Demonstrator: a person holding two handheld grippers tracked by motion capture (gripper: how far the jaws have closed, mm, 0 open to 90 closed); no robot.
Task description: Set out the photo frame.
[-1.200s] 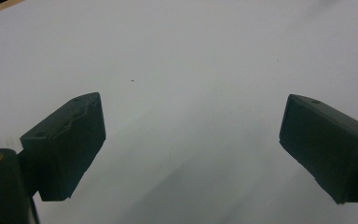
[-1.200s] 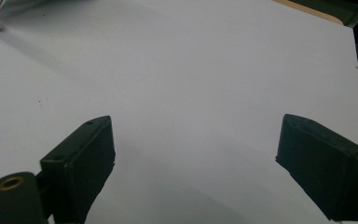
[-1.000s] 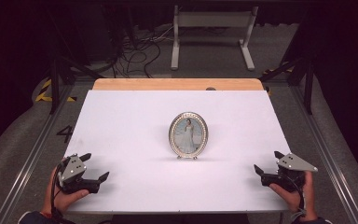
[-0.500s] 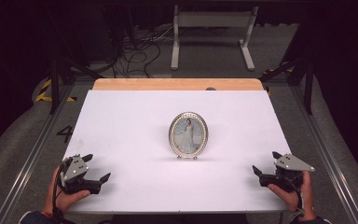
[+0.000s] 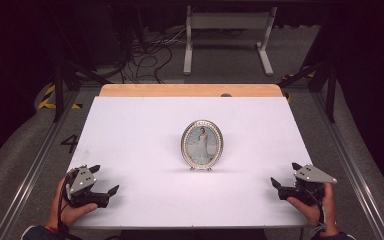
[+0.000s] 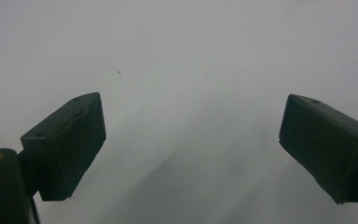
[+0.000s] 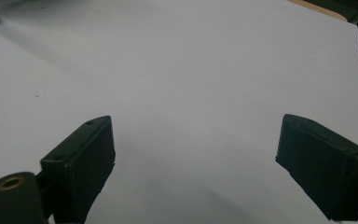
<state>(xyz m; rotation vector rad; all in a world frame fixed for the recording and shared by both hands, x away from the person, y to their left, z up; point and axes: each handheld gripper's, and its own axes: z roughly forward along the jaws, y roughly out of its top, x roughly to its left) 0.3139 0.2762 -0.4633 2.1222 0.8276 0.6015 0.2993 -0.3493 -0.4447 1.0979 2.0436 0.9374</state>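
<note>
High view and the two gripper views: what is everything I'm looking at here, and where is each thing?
Picture frame: one, silver oval with a photo of a figure in white, upright at the middle of the table.
Table: one, white top with a wooden strip along the far edge.
Metal stand: one, pale grey, on the floor beyond the table.
Cables: a tangle, black, on the floor at the far left.
Left gripper: one, black with a grey plate, near left corner of the table, fingers apart, nothing between them.
Right gripper: one, black with a grey plate, near right corner, fingers apart, nothing between them.
</note>
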